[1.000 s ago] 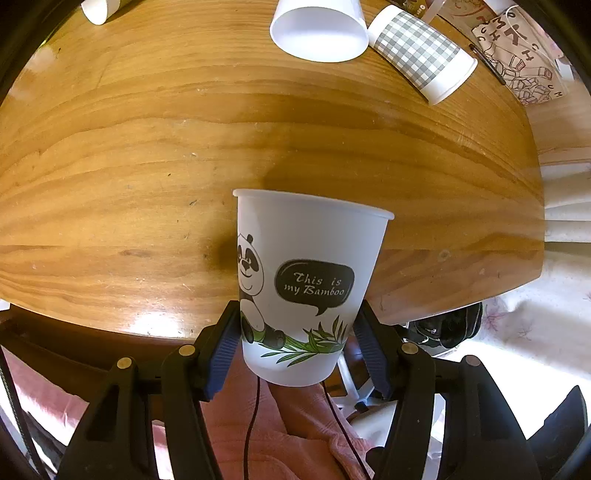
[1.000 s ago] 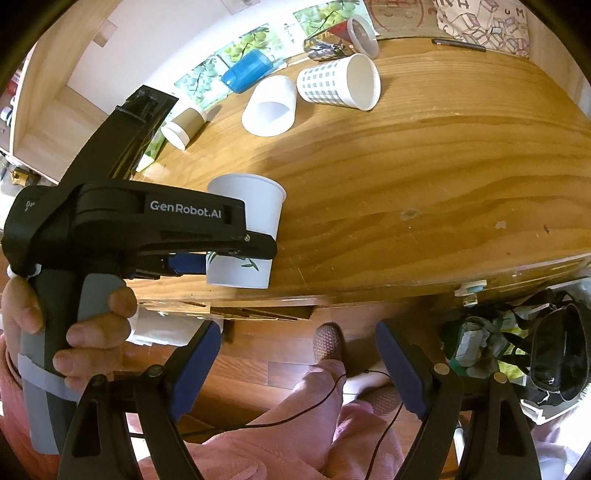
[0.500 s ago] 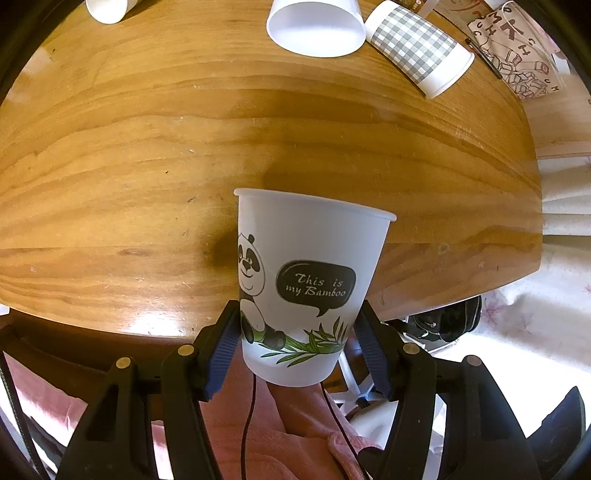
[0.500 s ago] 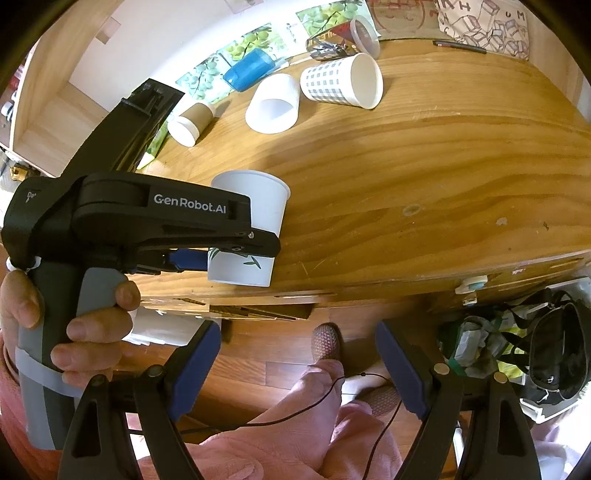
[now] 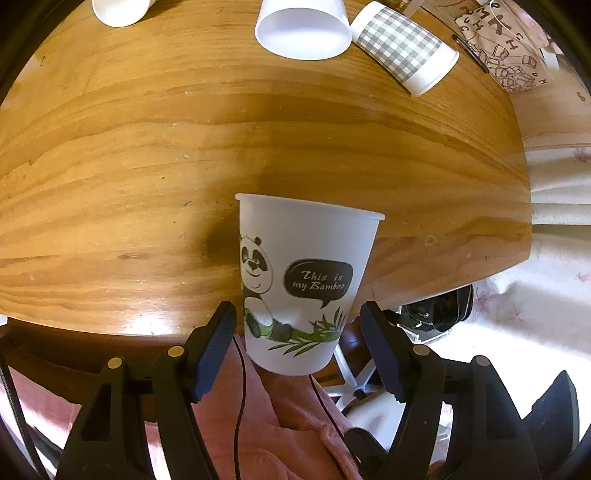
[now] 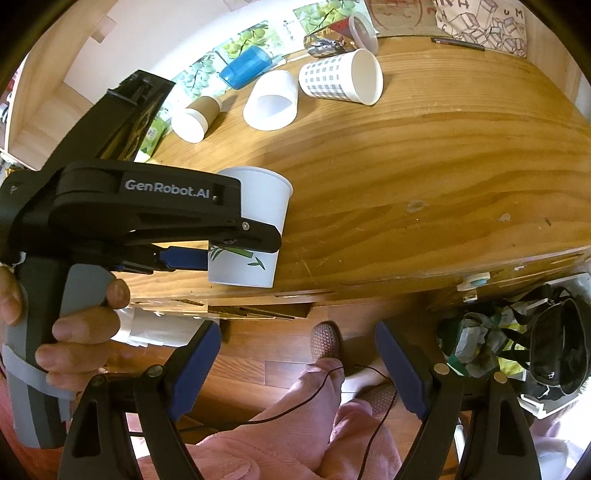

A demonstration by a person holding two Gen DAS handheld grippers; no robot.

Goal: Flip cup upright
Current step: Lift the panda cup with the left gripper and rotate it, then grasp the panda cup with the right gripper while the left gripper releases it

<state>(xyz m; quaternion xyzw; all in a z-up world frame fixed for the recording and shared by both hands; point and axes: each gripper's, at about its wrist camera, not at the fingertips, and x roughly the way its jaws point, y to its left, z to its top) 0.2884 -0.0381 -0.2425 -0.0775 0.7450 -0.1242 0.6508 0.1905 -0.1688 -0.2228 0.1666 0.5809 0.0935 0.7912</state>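
Left wrist view. Panda cup: white paper, printed "This is my Bamboo", upright, mouth up, at the near edge of the wooden table. Left gripper: half a second ago its blue pads pressed the cup's lower wall; now both stand apart from it, a clear gap on each side. Released. The cup keeps its pose without support, so it appears to rest on its own base. Judged: the flip is done for this cup and only the withdrawal remains. Far side of the table: plain white cup on its side, checked cup on its side to its right, another white cup at far left.

Right wrist view. Same panda cup seen from the side, upright at the table's near edge, partly hidden by the black body of the left gripper, held in the person's left hand. Right gripper: wide apart, holding nothing, hanging below the table edge over the floor, unchanged. Far end: brown-sleeved cup, plain white cup, checked cup, blue cup, all lying down.

Risk: the base sits close to the edge; a brush while backing out could tip it off.
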